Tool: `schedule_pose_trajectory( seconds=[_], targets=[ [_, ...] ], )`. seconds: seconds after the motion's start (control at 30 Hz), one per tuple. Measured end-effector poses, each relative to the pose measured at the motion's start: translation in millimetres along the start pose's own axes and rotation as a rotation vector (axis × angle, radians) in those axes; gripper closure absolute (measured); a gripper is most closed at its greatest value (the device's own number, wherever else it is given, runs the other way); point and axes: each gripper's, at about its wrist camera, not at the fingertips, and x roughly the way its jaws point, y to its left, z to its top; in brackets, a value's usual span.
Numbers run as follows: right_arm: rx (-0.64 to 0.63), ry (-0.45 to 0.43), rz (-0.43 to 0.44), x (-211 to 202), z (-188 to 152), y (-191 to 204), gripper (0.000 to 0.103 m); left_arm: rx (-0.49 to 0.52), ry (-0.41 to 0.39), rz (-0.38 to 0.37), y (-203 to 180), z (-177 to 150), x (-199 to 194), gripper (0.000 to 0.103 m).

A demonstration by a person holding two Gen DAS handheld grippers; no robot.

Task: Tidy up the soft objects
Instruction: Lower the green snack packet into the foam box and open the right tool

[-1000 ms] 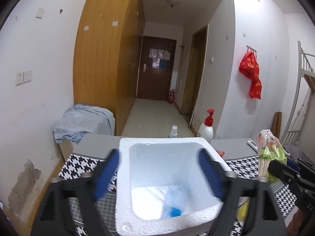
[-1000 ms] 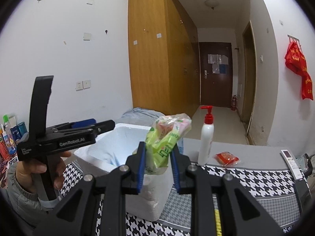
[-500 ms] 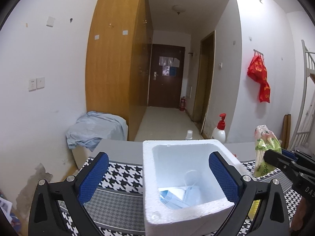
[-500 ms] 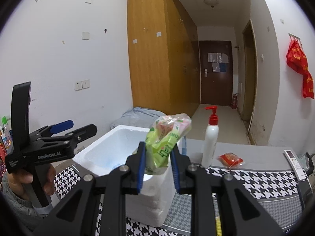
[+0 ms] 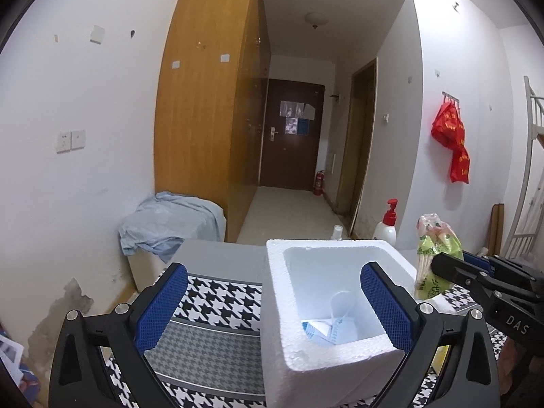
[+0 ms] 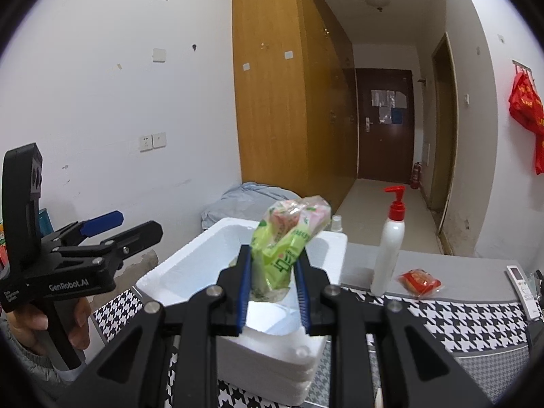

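A white foam box (image 5: 326, 357) (image 6: 210, 258) stands on the houndstooth tablecloth (image 5: 217, 295), with a pale blue face mask (image 5: 326, 328) lying at its bottom. My left gripper (image 5: 272, 306) is wide open with nothing in it; its right finger reaches over the box and its left finger hangs over the cloth. My right gripper (image 6: 273, 285) is shut on a green and pink plastic packet (image 6: 285, 238), held upright above the near rim of the box. That packet (image 5: 435, 255) also shows to the right of the box in the left wrist view.
A white pump bottle (image 6: 389, 248) with a red top, a small red packet (image 6: 420, 280) and a remote control (image 6: 522, 280) lie on the table right of the box. A cloth-covered bin (image 5: 170, 217) stands by the left wall. A hand (image 6: 30, 326) holds the left gripper.
My left gripper has drawn back and left from the box, which now sits lower right in its view; its jaws widened a little. The right gripper has carried the packet closer over the box.
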Motion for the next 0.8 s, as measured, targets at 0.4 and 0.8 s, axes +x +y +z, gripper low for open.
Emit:
schedule_pose_trajectory(
  seconds=[0.4,0.8],
  targets=[
    [-0.009,0.023,0.044,15.3,3.3,16.1,0.075,0.003,-0.003,0.031,11.9,-3.4,-12.3,0.001],
    [0.017,0.038,0.049,23.3,3.3,13.6,0.022,0.006,0.003,0.032,11.2,-3.8,-10.4,0.001]
  ],
)
